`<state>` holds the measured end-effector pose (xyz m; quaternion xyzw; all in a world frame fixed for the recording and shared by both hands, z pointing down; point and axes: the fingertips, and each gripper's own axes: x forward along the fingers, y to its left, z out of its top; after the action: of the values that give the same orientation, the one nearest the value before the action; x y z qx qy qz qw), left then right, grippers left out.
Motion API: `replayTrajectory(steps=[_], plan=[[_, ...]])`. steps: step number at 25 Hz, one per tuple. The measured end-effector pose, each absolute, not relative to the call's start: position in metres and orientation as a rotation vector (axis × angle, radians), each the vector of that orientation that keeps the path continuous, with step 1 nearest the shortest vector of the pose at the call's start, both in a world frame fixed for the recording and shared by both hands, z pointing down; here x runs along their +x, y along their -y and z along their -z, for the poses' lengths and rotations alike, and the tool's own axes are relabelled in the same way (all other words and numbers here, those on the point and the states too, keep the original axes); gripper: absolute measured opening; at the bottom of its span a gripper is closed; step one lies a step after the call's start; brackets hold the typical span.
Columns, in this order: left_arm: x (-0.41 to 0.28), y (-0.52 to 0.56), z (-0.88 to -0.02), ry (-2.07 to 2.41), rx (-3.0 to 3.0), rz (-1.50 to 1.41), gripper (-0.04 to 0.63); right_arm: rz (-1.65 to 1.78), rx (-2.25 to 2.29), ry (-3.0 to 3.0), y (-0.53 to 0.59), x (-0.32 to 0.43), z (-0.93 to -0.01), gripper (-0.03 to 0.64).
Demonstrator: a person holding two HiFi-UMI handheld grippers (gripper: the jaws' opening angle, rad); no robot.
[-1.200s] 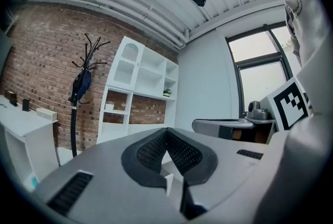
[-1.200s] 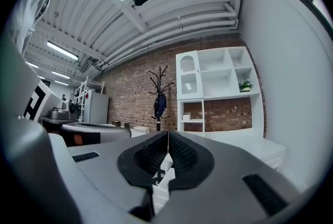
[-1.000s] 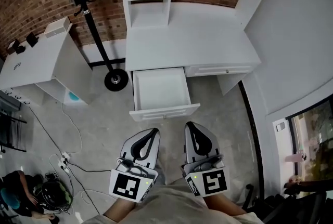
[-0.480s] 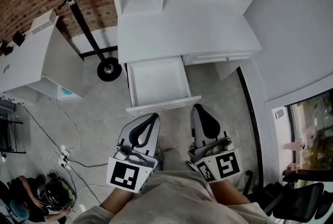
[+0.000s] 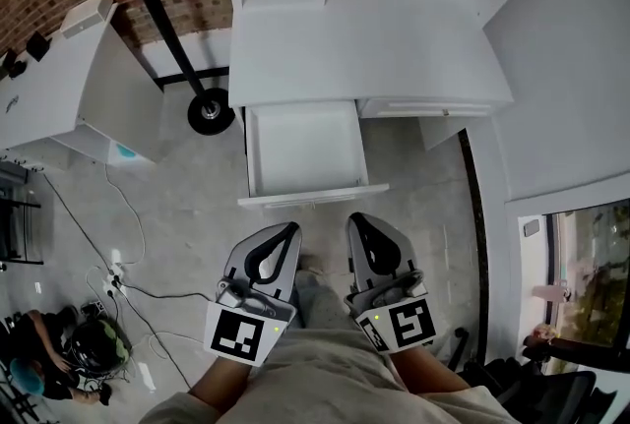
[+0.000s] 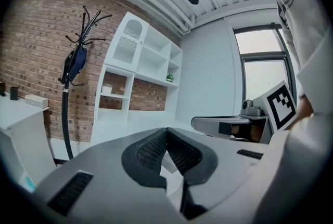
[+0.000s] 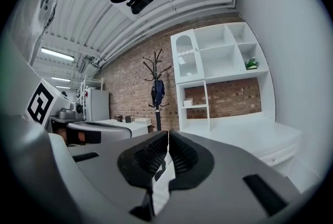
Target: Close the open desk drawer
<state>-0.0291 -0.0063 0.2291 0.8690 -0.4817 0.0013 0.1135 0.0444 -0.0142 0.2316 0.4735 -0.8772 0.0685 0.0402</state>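
Before the drawer (image 5: 305, 152), both tongs (image 5: 289, 229) (image 5: 357, 219) closed, empty.

Left gripper (image 5: 287, 229) jaws together, empty; right gripper (image 5: 357, 220) likewise, side by side, near level

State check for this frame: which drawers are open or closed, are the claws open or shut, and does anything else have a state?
Left desk drawer: pulled open, nothing visible inside.
Right desk drawer: closed.
Left claw: shut, holding nothing, short of the drawer front.
Right claw: shut, holding nothing, short of the drawer front.
Coat rack: upright, a dark garment hung on it.
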Motion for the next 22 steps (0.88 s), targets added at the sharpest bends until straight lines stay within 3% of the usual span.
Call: replayTrajectory(steps=[22], plan=[[-0.026, 0.035, -0.357, 1.395, 2.528, -0.036, 0.017, -0.185, 1.395, 2.667, 0.054, 0.020, -0.347, 0.031]])
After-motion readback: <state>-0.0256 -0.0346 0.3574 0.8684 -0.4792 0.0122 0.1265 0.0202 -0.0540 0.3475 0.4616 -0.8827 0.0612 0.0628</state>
